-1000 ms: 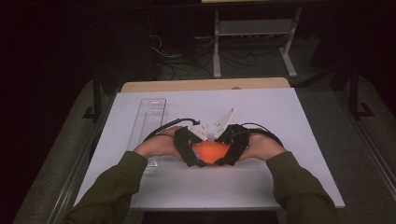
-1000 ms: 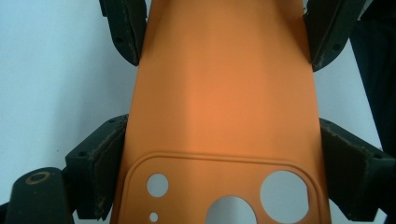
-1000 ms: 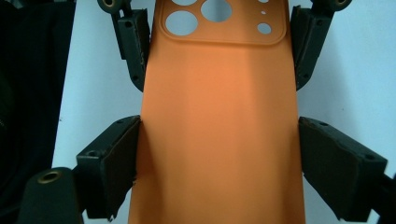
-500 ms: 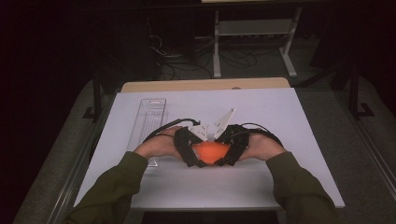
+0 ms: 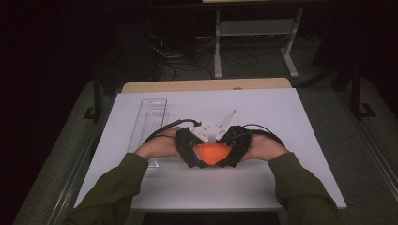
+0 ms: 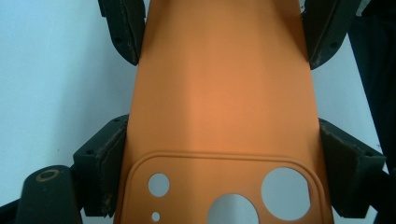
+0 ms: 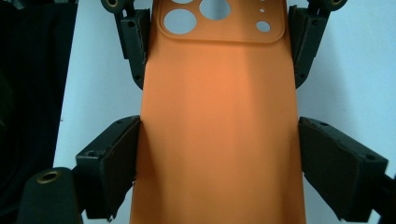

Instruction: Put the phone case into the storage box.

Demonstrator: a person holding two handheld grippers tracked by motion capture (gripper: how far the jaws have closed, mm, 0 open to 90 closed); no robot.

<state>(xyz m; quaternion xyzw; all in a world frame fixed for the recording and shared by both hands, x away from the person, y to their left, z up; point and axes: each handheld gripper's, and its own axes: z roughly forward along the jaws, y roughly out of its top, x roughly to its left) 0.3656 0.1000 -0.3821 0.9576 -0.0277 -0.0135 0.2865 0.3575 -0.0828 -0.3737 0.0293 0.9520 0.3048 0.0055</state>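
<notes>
The left gripper [image 5: 201, 161] has just been closing, and its jaws now clamp the camera-hole end of an orange phone case [image 5: 212, 153]. The right gripper [image 5: 224, 161] pinches the plain end — both hold the case between them, low over the near middle of a white table [image 5: 281, 117]. A clear tray [image 5: 149, 123] lies just left.

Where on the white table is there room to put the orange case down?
The white table is bare right of the right gripper, and in front of both hands, toward its near edge. It's crowded mid-table, where both grippers meet on the orange phone case, and leftward by the clear tray.
</notes>
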